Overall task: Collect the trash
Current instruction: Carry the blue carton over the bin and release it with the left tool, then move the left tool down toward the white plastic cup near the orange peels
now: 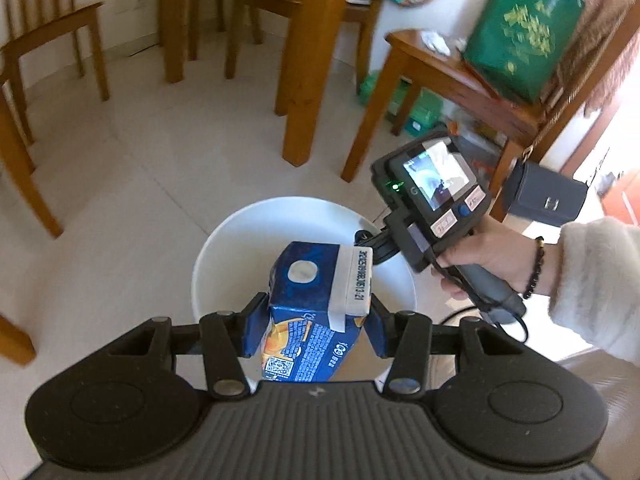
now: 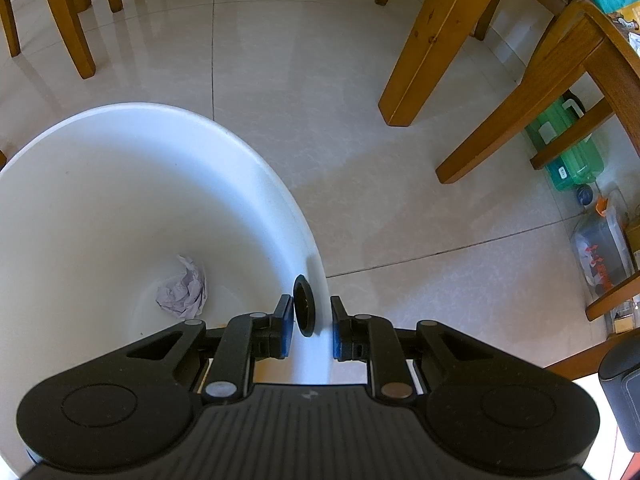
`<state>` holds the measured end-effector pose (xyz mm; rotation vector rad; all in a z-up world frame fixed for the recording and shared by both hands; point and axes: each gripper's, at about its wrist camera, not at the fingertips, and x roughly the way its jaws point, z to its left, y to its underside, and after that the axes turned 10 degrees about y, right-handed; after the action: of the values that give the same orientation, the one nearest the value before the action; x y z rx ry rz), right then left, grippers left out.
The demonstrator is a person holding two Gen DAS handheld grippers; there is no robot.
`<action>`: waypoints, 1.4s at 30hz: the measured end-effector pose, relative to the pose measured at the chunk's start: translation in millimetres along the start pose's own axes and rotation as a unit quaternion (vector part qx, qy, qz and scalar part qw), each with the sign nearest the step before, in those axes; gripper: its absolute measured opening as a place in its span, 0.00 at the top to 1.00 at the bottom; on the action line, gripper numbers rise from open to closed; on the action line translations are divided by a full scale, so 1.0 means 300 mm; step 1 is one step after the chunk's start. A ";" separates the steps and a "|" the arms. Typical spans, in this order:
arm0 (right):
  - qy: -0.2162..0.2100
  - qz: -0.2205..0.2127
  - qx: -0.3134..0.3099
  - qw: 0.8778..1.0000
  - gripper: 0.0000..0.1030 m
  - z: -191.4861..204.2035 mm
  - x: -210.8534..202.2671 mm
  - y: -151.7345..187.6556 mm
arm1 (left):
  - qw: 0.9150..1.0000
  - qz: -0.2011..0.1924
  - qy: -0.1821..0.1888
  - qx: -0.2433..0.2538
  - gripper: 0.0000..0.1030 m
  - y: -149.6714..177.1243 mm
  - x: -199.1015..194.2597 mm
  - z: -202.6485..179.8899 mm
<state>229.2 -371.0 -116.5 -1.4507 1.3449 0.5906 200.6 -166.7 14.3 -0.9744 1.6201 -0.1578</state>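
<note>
The carton (image 1: pixel 316 312) is blue with an orange picture, a QR code and small print too fine to read; a white strip across its top carries a printed code ending "21", the rest blurred. The left gripper (image 1: pixel 316 330) clamps the carton by its two sides, jaws narrowed onto it, and holds it above the white bin (image 1: pixel 224 232), over the bin's near half.

The right gripper (image 2: pixel 311 330) straddles the bin's rim (image 2: pixel 320 280): one finger inside the wall, one outside, jaws narrow. The inner pad is just beside a black knob (image 2: pixel 303 308) on the wall; whether the pads press the wall cannot be told. In the left view a hand (image 1: pixel 492 260) with a bead bracelet holds this gripper at the bin's right edge.

At the bin's bottom lies one crumpled paper (image 2: pixel 183 294).

On a wooden chair stands a green bag (image 1: pixel 524 28) with gold writing, unreadable.
</note>
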 end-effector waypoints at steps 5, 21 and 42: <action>-0.004 0.002 0.003 1.000 0.78 -0.002 0.003 0.002 | 1.000 0.027 -0.014 0.004 0.44 0.023 0.105 0.008; -0.010 0.003 0.005 1.000 0.80 0.000 0.005 0.003 | 0.997 -0.007 -0.073 -0.028 0.04 0.143 0.052 0.075; -0.006 0.003 0.010 1.000 0.80 0.001 0.007 -0.006 | 0.980 -0.023 -0.155 -0.124 0.03 0.562 0.110 0.254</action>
<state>231.4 -371.8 -117.8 -1.4247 1.3424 0.5871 183.2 -50.3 -132.1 -1.1643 1.3496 0.1623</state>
